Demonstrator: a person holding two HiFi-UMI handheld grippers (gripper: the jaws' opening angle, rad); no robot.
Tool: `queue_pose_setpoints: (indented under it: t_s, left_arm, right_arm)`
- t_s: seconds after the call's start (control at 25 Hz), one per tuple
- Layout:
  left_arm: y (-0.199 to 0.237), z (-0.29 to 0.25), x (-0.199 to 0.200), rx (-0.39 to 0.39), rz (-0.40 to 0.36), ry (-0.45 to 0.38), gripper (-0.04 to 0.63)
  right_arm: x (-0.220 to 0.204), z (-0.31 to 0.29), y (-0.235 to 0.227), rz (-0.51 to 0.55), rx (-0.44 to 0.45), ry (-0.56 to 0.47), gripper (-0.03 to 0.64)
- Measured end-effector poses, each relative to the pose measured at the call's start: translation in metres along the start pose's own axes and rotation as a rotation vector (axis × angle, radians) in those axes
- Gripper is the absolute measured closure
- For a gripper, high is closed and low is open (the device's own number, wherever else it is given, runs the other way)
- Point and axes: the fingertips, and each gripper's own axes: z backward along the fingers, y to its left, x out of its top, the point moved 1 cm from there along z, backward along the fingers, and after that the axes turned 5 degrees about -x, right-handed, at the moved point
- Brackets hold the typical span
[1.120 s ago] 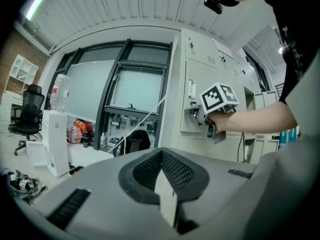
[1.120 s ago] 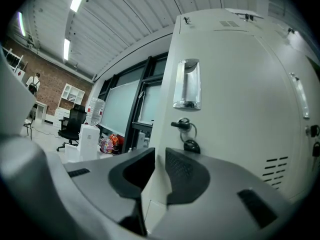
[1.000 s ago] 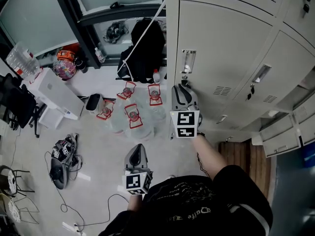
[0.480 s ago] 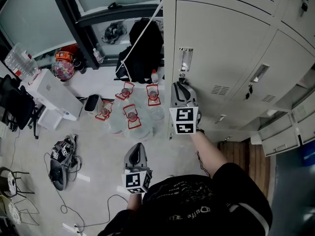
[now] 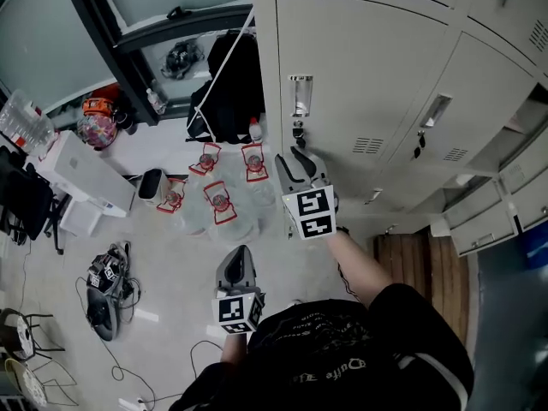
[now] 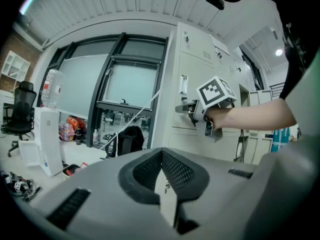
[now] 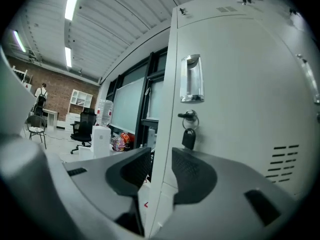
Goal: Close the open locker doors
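Locker door (image 5: 360,84), pale grey and the leftmost in its row, lay flush or nearly flush with the cabinet front, with its recessed handle (image 5: 300,95) near the left edge. A key with a dark fob (image 7: 188,134) hung in the lock just under that handle. The right tool (image 7: 161,155) was held close against this side of the locker, pointing almost level. Its jaws had just been opening and stood apart, with the locker's pale vertical left edge between them. Neither pad pressed on that edge. Whether the edge belonged to the door itself or to the cabinet corner could not be told. The left tool (image 6: 161,153) hung lower and nearer the person, well apart from the lockers, its jaws together at the tips with nothing between them. On the floor (image 5: 171,264) to the left of the lockers stood a cluster of red-labelled water bottles (image 5: 221,199) and a black backpack (image 5: 227,84).
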Motion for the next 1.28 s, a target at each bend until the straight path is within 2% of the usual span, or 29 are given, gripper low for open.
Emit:
queue_pose_setpoints:
  t_s: [0.28,0.48,0.68,0.92,1.08,1.28]
  left_arm:
    - [-0.032,-0.017,-0.002,-0.107,0.003,0.012,0.588]
    - [-0.068,-0.032,-0.004,-0.212,-0.003,0.027,0.588]
    - [-0.106,-0.046,-0.010,-0.324,-0.011,0.055,0.588]
    - [-0.163,-0.061,-0.019,-0.466,-0.033,0.082,0.588]
    - [-0.213,-0.068,-0.021,-0.557,-0.051,0.087,0.588]
    - [-0.284,-0.076,-0.027,-0.651,-0.071,0.082,0.588]
  right_arm:
    - [-0.009,0.047,0.006,-0.036,0.076,-0.018,0.495]
    - [-0.016,0.090,-0.020,-0.066,0.032,-0.025,0.495]
    - [-0.027,0.139,-0.063,-0.118,-0.097,-0.026,0.495]
    - [-0.049,0.218,-0.128,-0.194,-0.313,-0.016,0.495]
    - [-0.064,0.280,-0.185,-0.289,-0.464,-0.046,0.497]
    - [-0.079,0.364,-0.253,-0.288,-0.634,-0.051,0.497]
